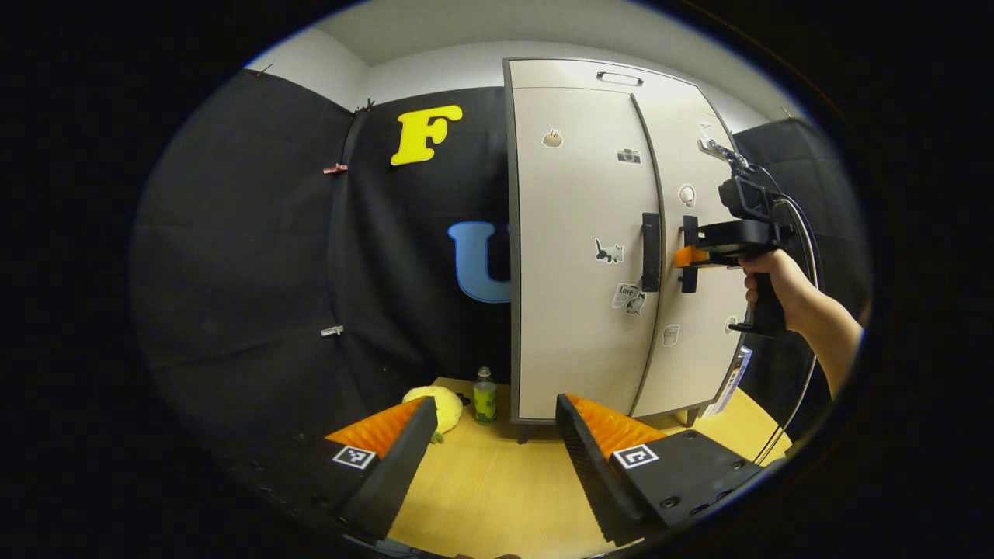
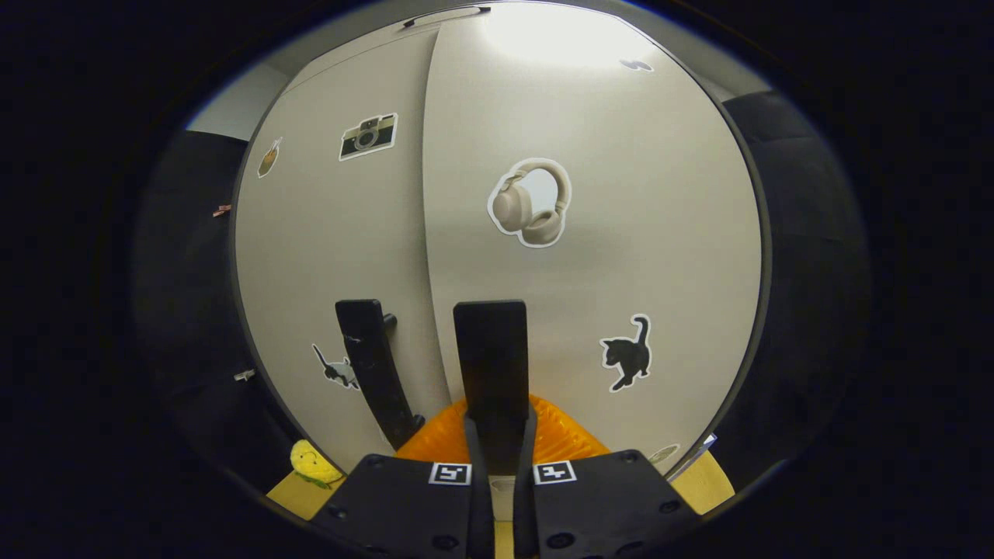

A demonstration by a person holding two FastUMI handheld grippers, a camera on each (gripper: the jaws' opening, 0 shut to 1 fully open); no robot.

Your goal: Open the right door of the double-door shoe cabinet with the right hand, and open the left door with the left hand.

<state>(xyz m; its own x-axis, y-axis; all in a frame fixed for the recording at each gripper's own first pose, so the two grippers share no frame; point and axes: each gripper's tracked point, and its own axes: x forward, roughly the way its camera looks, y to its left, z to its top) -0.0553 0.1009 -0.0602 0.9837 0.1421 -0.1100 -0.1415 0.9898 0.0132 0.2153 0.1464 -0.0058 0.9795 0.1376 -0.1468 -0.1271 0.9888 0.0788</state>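
Right gripper (image 2: 497,435) fingers clamped on right door handle (image 2: 491,365) of the shoe cabinet (image 1: 582,256); a hand (image 1: 776,283) holds it. Left gripper (image 1: 489,450) fingers wide apart, holding nothing, well back from the left door handle (image 1: 651,252). Both doors closed. Cabinet stands on wooden table (image 1: 497,489) toward its far edge; green bottle (image 1: 485,396) and yellow plush (image 1: 443,407) just left of it.
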